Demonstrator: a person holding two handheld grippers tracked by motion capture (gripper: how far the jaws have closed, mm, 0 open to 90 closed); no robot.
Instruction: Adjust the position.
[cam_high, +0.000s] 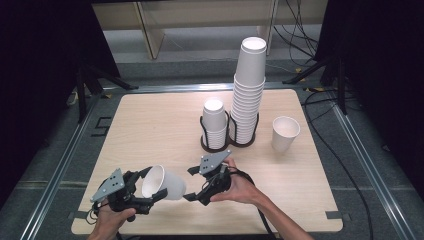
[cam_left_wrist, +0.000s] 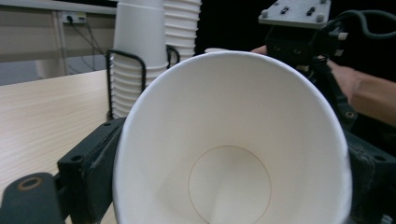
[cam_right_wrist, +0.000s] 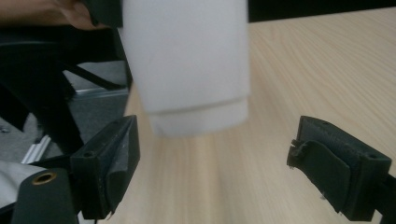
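A white paper cup (cam_high: 164, 183) hangs tipped on its side above the table's near edge, mouth toward the left. My left gripper (cam_high: 152, 185) is shut on it near the rim. In the left gripper view the cup's open mouth (cam_left_wrist: 233, 140) sits between the two black jaws of the left gripper (cam_left_wrist: 231, 179). My right gripper (cam_high: 190, 183) stands open just right of the cup's base, not touching it. In the right gripper view the cup's base (cam_right_wrist: 187, 60) floats ahead of the right gripper (cam_right_wrist: 224, 163), whose jaws are wide apart.
A black wire holder (cam_high: 230, 142) at the middle of the wooden table (cam_high: 150, 125) carries a short stack of cups (cam_high: 215, 125) and a tall stack (cam_high: 248, 90). One loose cup (cam_high: 285, 132) stands upright to their right.
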